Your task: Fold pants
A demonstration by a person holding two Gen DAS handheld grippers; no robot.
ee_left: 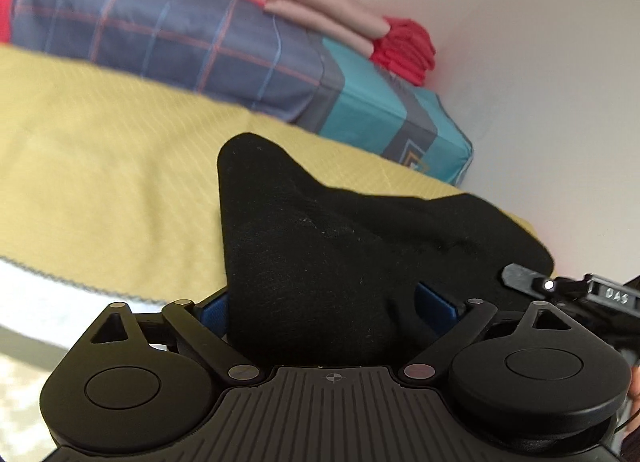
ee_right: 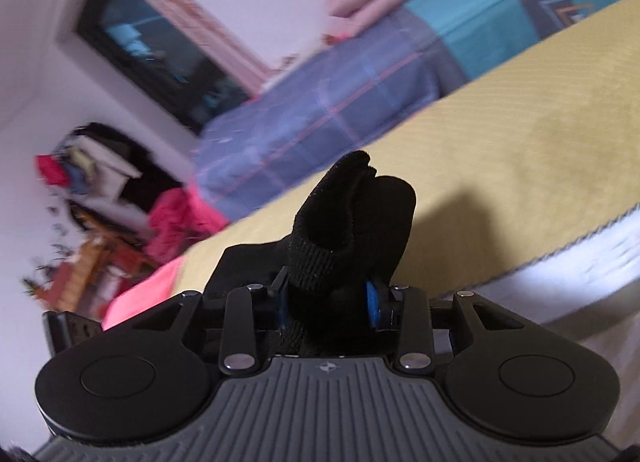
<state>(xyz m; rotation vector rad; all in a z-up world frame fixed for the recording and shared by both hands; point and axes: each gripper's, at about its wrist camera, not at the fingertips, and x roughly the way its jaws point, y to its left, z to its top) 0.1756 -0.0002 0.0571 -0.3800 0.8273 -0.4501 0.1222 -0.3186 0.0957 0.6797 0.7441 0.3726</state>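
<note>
Black pants clamped in left tool and right tool — window only in right view

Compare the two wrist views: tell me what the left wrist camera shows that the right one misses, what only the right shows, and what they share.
Only the left wrist view shows the other gripper's black finger tip poking in at the right edge.

Only the right wrist view shows the dark framed window, the blurred heap of pink and dark clothes and the ribbed black cuff.

Both show black knit pants bunched between blue pads, a yellow quilted bedspread, a blue plaid and teal cover, and folded pink and red laundry on top.
</note>
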